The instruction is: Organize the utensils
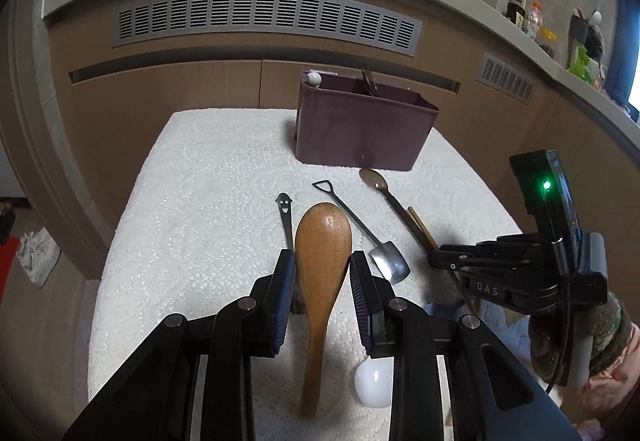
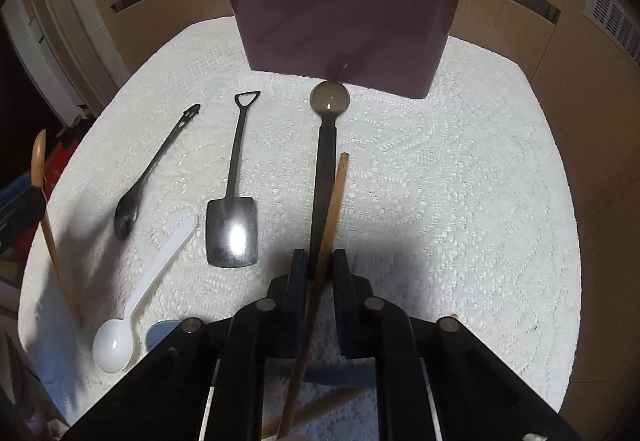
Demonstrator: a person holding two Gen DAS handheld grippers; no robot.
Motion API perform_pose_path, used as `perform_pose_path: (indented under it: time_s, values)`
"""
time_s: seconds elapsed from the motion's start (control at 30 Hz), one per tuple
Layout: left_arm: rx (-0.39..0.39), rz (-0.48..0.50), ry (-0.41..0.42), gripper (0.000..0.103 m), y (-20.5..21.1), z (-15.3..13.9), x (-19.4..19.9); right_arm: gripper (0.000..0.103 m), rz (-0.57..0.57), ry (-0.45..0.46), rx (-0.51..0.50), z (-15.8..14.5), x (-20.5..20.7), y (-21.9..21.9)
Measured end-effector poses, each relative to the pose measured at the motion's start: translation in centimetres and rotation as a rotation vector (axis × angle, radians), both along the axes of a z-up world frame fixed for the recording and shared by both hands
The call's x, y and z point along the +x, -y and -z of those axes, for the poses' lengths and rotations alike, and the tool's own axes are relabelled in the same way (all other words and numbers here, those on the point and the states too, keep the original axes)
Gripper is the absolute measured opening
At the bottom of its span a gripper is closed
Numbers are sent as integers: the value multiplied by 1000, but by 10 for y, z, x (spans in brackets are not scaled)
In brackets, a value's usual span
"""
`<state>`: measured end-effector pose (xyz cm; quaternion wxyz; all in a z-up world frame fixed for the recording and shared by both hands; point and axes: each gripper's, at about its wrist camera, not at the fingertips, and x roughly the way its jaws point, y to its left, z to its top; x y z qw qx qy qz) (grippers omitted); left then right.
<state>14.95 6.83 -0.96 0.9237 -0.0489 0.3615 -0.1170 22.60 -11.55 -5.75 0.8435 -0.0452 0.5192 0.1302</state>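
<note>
My left gripper (image 1: 322,261) is shut on a wooden spoon (image 1: 320,265) and holds it above the white cloth; the spoon also shows in the right wrist view (image 2: 40,169). My right gripper (image 2: 320,261) is shut on a wooden stick (image 2: 326,241), seen in the left wrist view too (image 1: 420,229). A maroon utensil holder (image 2: 344,29) stands at the back with two utensils in it. On the cloth lie a shovel-shaped spoon (image 2: 232,225), a smiley-handled spoon (image 2: 132,209), a dark long-handled spoon (image 2: 326,145) and a white plastic spoon (image 2: 132,313).
The white lace cloth (image 2: 460,201) covers a small table. A wooden cabinet wall (image 1: 180,93) with vents stands behind it. A blue utensil (image 2: 160,333) lies partly hidden under my right gripper. Shoes (image 1: 36,253) lie on the floor at the left.
</note>
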Motion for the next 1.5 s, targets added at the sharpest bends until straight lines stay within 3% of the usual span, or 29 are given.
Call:
perform_pose_path:
  time_s: [0.2, 0.33, 0.5, 0.6, 0.67, 0.8, 1.0, 1.13, 1.3, 1.4, 1.5]
  values:
    - [-17, 12, 47, 29, 5, -20, -10, 11, 17, 126, 33, -40, -26, 19]
    - [-16, 33, 106, 29, 17, -49, -4, 11, 46, 206, 80, -70, -32, 33]
    - [-20, 74, 214, 28, 30, -106, 24, 11, 53, 357, 110, -129, -22, 45]
    - [-27, 110, 279, 28, 38, -144, 49, 10, 34, 453, 108, -179, -4, 47]
    - [-16, 115, 321, 28, 42, -168, 69, 4, 20, 500, 99, -207, 11, 45]
    - [-6, 97, 355, 28, 45, -197, 105, 4, 27, 542, 118, -248, 41, 47]
    - [-45, 101, 338, 28, 39, -208, 143, 4, 13, 564, 99, -269, 60, 46]
    - [-61, 99, 311, 28, 32, -196, 151, 5, -101, 438, 70, -240, 70, 44]
    - [-70, 93, 278, 28, 25, -171, 143, 6, -208, 231, -35, -146, 73, 39]
    - [-68, 87, 253, 28, 22, -157, 136, 9, -256, 76, -46, -85, 79, 42]
    - [-68, 77, 236, 28, 20, -144, 126, 12, -292, -23, -61, -42, 87, 41]
